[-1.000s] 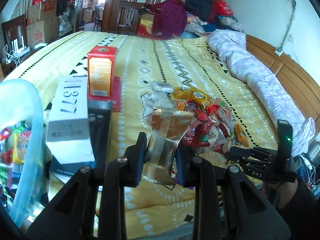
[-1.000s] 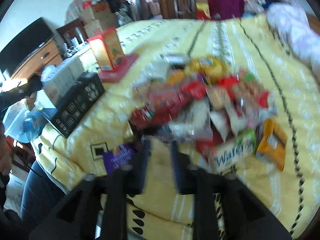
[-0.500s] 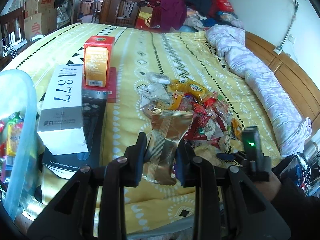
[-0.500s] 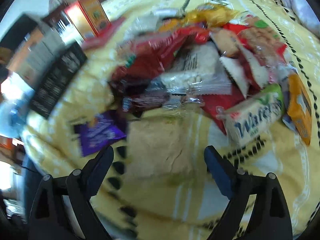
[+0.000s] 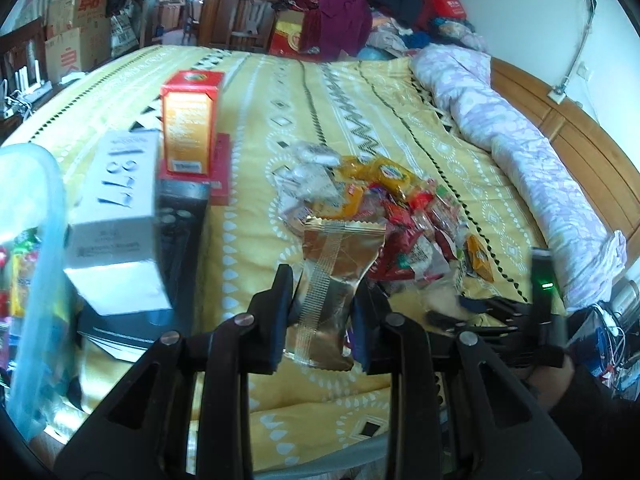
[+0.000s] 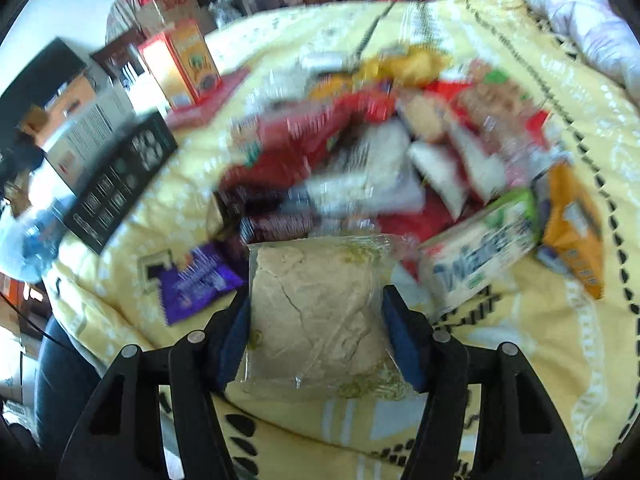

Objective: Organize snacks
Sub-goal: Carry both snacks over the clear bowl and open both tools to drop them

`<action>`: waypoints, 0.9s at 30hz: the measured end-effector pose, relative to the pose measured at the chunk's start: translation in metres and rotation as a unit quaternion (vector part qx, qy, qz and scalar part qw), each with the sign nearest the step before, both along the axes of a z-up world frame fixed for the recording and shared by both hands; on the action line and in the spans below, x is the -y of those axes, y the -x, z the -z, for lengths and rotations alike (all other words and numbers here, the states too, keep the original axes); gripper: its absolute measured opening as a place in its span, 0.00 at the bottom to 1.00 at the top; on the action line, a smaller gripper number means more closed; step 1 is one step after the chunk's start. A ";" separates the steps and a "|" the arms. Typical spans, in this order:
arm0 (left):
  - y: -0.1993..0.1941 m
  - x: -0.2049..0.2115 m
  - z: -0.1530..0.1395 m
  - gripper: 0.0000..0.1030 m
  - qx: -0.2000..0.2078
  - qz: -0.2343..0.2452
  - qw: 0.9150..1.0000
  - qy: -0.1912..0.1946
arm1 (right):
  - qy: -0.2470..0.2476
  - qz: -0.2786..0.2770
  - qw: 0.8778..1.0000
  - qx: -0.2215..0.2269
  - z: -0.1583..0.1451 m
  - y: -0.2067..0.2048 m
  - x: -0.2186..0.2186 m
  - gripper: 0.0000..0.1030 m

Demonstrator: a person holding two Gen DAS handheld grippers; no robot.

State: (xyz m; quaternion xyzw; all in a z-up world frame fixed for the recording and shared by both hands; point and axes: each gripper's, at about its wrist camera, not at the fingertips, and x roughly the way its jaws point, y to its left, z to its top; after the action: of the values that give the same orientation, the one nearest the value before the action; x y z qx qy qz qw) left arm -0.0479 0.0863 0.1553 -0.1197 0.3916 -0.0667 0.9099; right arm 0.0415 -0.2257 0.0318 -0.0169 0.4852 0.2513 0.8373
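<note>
Right gripper (image 6: 316, 336) lowered over a clear-wrapped beige pastry (image 6: 316, 316) on the yellow bedspread (image 6: 540, 360), jaws just closing in, blue pads (image 6: 236, 332) at both sides of the wrapper, contact unclear. Beside it left, a purple packet (image 6: 200, 280); right, a green-and-white wafer pack (image 6: 480, 256) and an orange packet (image 6: 572, 224). Beyond, blurred snack pile (image 6: 360, 140), black box (image 6: 120, 184), orange carton (image 6: 180, 68).

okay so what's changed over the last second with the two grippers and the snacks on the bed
The right gripper opened wide, dropped toward the bed, and its jaws have just been closing around the clear-wrapped tan pastry packet; the pads look at its edges, a firm grip isn't clear. The left gripper stays shut on the gold foil packet. The boxes haven't moved.
</note>
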 end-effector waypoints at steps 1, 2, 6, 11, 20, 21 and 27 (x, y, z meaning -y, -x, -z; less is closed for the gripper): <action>0.002 -0.006 -0.005 0.27 0.008 -0.009 1.000 -0.005 | -0.007 0.003 1.000 0.016 -0.014 0.002 0.002 0.64; 0.004 -0.011 -0.009 0.27 0.014 -0.017 1.000 -0.008 | -0.010 0.004 1.000 0.027 -0.024 0.003 0.003 0.64; 0.015 -0.043 -0.031 0.27 0.044 -0.059 0.997 -0.018 | -0.028 -0.005 0.996 0.083 -0.077 0.004 -0.008 0.64; 0.040 -0.095 -0.062 0.27 0.085 -0.120 0.989 -0.027 | -0.064 -0.052 0.986 0.147 -0.146 0.003 -0.063 0.64; 0.101 -0.209 -0.080 0.27 0.104 -0.274 0.955 -0.037 | -0.117 -0.194 0.958 0.176 -0.217 0.019 -0.215 0.64; 0.109 -0.222 -0.078 0.27 0.100 -0.292 0.950 -0.035 | -0.120 -0.211 0.954 0.177 -0.222 0.023 -0.233 0.64; 0.119 -0.244 -0.064 0.27 0.075 -0.332 0.939 -0.049 | -0.138 -0.292 0.933 0.161 -0.234 0.045 -0.335 0.64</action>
State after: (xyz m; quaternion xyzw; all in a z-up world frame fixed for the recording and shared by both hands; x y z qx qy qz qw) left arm -0.1671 0.3308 0.2193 -0.1931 0.2634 0.2494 0.9117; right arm -0.0038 0.1089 0.2655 -0.0823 0.2782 0.5431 0.7880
